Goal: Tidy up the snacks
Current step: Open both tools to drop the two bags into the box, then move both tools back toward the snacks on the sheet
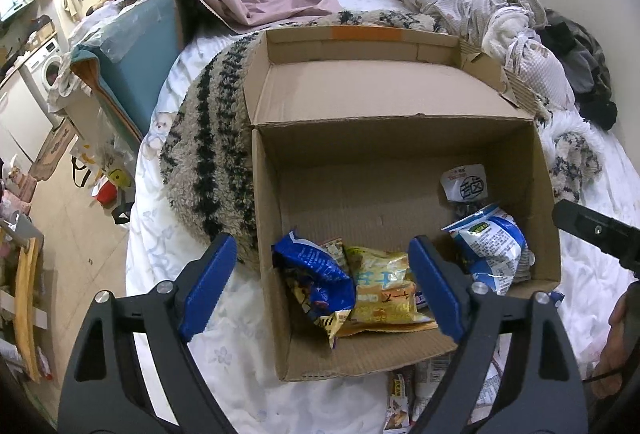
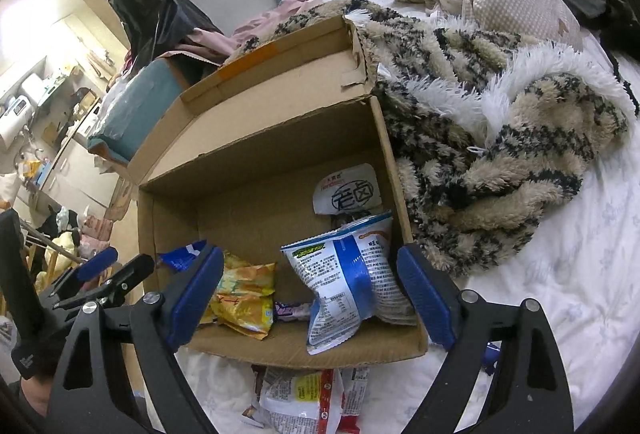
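Four snack packets can be counted with certainty inside the open brown cardboard box (image 1: 400, 162) on the white floral bedsheet (image 1: 224, 350); the edge of a purple wrapper (image 2: 290, 310) pokes out between two of them. Ahead of the left gripper (image 1: 320, 288), between its blue-padded fingers (image 1: 210, 286), lie a crumpled dark blue foil packet (image 1: 316, 274) and a yellow packet (image 1: 382, 284) printed with Chinese characters too creased to read. The left gripper's fingers are spread wide and hold nothing; the left finger hangs outside the box's wall, the right finger over its interior. Beyond the right finger sits a white-and-blue packet (image 1: 494, 246) covered in fine print, with a small green label. Behind it, against the far wall, stands a white sachet (image 1: 464, 180) with a red logo and two large circled black characters, perhaps "老卤".

The right gripper (image 2: 310, 294) is likewise spread and empty, its fingers (image 2: 426, 298) straddling the white-and-blue packet without touching it. Below both grippers, outside the box's near edge, lies a loose pile of more wrappers (image 2: 304, 398), white, red and yellow, count unclear. The box floor's middle is bare cardboard. A beige-and-black fleece blanket (image 2: 500, 154) crowds the box beyond the right finger.
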`<state>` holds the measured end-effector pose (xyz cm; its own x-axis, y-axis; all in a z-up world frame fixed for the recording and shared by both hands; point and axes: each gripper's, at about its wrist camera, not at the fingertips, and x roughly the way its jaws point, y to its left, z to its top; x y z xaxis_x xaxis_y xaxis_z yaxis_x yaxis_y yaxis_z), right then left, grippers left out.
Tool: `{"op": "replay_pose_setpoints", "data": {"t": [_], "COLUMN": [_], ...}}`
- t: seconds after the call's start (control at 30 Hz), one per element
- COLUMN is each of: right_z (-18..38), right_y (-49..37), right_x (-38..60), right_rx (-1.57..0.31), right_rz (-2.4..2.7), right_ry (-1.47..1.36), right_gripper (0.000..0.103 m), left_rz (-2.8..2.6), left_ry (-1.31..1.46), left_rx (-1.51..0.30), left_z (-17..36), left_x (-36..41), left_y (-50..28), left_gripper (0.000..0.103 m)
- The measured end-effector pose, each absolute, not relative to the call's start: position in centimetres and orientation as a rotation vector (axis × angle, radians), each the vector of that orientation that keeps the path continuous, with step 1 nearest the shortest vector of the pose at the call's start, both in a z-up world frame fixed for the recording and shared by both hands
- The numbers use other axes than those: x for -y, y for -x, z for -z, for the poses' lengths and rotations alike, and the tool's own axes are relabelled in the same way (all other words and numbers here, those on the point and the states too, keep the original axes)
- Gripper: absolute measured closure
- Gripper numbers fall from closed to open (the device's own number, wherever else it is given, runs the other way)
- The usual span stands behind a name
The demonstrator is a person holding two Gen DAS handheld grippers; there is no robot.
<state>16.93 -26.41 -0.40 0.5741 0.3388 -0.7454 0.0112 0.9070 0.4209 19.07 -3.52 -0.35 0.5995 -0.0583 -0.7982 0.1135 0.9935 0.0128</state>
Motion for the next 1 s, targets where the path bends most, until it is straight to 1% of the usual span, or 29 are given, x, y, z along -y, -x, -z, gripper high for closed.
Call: {"op": "replay_pose_setpoints", "data": {"t": [0.53,1.0], "right_z": [0.2,-1.3], "right_y": [-16.9,-13.6], "right_x": [26.0,26.4], "right_rx": [-0.944,-0.919], "right_rz": [-0.208,-0.195], "right_ry": [-0.384,-0.421], "right_gripper": [0.012,0.012], "left_rz": [0.094,0.061], "left_ry": [-0.043,-0.01], "left_rx": [-0.905,-0.889], "left_z": [-0.1,-1.3], "left_x": [2.8,0.4], "left_y": [-18.4,-14.2], "left_gripper": [0.018,0.017]}}
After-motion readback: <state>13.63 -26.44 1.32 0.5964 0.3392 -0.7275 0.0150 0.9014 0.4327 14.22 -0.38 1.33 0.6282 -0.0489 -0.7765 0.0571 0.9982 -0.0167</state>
